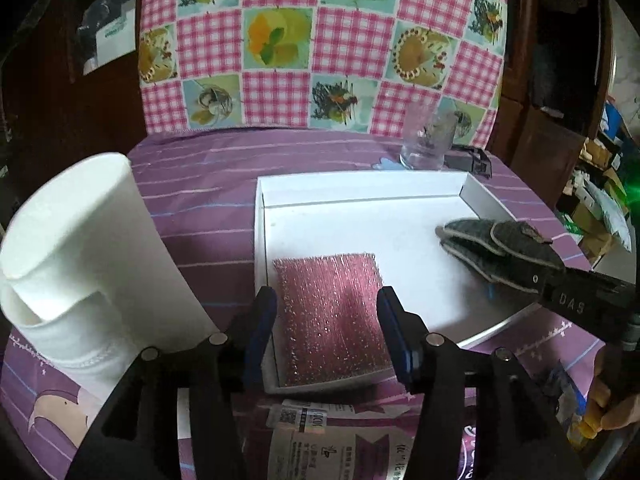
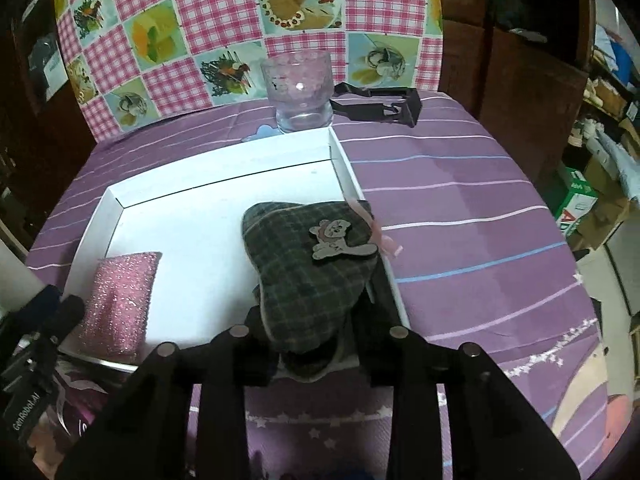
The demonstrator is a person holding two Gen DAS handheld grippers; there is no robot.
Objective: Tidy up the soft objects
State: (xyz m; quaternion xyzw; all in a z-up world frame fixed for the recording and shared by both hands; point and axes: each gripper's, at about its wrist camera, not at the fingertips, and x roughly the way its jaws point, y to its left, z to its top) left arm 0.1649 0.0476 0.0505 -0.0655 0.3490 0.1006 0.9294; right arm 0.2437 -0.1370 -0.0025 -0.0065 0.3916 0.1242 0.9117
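A white shallow box (image 1: 360, 188) (image 2: 224, 168) lies on the purple cloth. A pink glittery sponge (image 1: 334, 312) (image 2: 120, 300) lies flat in its near-left corner. My left gripper (image 1: 326, 332) is open, its blue-padded fingers either side of the sponge's near end, not touching it. My right gripper (image 2: 312, 344) is shut on a grey plaid mitt (image 2: 304, 256) (image 1: 496, 248) with a pink cat patch, holding it over the box's right side. A white rolled cloth (image 1: 84, 256) stands left of the box.
A clear glass cup (image 1: 426, 140) (image 2: 300, 88) stands behind the box, with a black plastic clip (image 2: 380, 106) to its right. A labelled packet (image 1: 320, 436) lies at the table's near edge. A checked cloth (image 1: 320, 40) hangs behind the table.
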